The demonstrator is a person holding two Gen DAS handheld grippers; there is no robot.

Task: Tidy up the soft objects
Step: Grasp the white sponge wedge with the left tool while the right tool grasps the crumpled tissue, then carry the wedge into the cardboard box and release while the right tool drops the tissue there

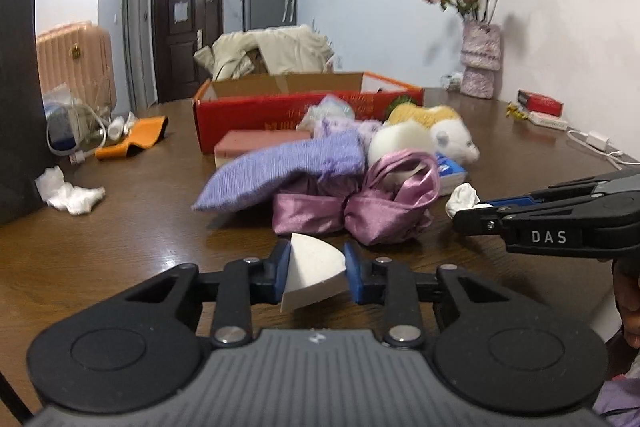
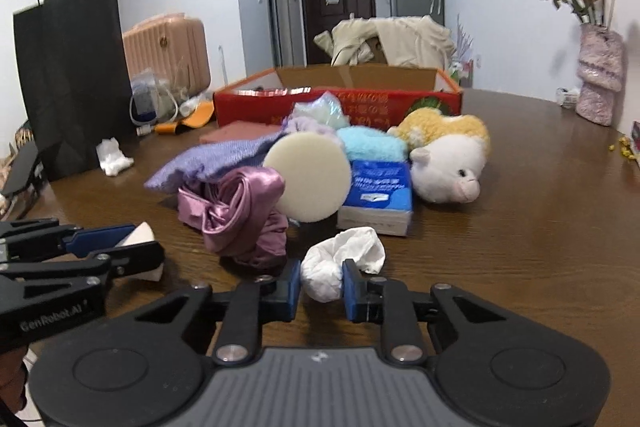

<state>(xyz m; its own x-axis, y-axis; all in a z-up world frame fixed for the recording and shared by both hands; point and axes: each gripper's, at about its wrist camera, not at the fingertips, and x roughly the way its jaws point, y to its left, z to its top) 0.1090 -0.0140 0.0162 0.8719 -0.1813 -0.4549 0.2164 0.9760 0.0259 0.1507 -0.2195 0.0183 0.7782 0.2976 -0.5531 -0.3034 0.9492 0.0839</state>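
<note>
My left gripper (image 1: 316,277) is shut on a white wedge-shaped sponge (image 1: 314,277), held just above the wooden table (image 1: 132,227). My right gripper (image 2: 322,285) is shut on a crumpled white tissue (image 2: 340,263); it also shows in the left wrist view (image 1: 464,199). Ahead lies a pile of soft things: a lilac knit cloth (image 1: 280,169), a shiny mauve satin cloth (image 2: 236,215), a round cream sponge (image 2: 308,177), a pale blue fluffy cloth (image 2: 372,145), a blue tissue pack (image 2: 378,193) and a white and yellow plush animal (image 2: 448,163). Behind them stands an open red cardboard box (image 2: 336,103).
A black paper bag (image 2: 68,79) stands at the left, with crumpled white tissues (image 1: 72,195) by it. An orange item (image 1: 132,139) and cables lie near it. A vase of dried flowers (image 2: 598,75) stands at the right by the wall, with books (image 1: 540,107) nearby.
</note>
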